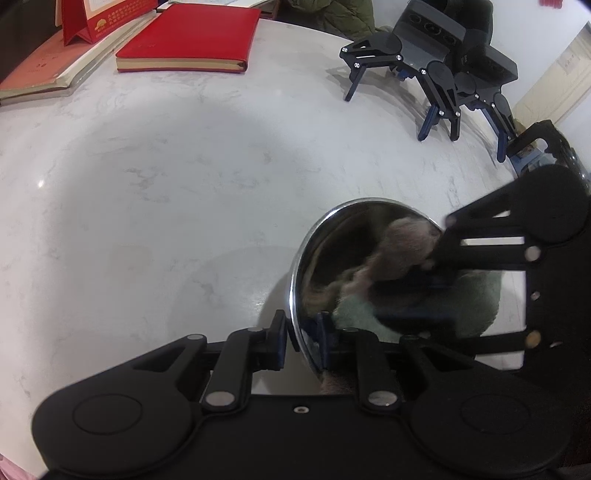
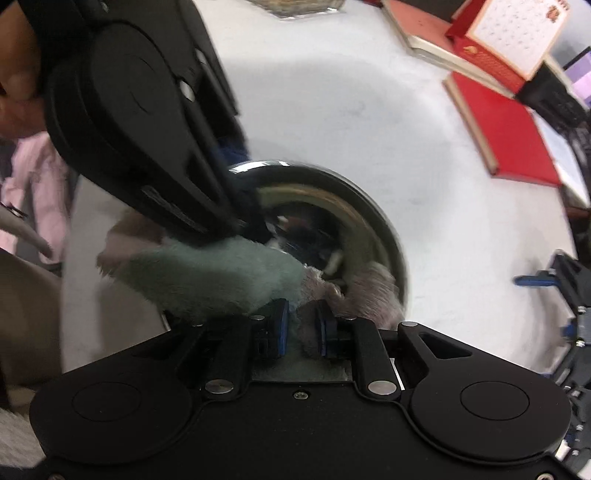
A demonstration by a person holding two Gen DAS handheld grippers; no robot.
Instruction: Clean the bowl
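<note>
A shiny steel bowl (image 1: 332, 236) is held tilted over the white marble table. My left gripper (image 1: 303, 338) is shut on the bowl's rim, one finger outside and one inside. My right gripper (image 2: 301, 326) is shut on a fluffy cloth, green (image 2: 221, 277) and grey-brown, and presses it inside the bowl (image 2: 373, 221). In the left wrist view the right gripper (image 1: 439, 254) reaches into the bowl from the right with the cloth (image 1: 406, 236). In the right wrist view the left gripper's body (image 2: 140, 122) fills the upper left. Both views are blurred around the cloth.
Red books (image 1: 192, 37) and a red desk calendar (image 1: 92, 18) lie at the table's far left. Two spare black grippers (image 1: 436, 66) stand at the far right. The books also show in the right wrist view (image 2: 509, 136). The table (image 1: 147, 184) shows bare marble to the bowl's left.
</note>
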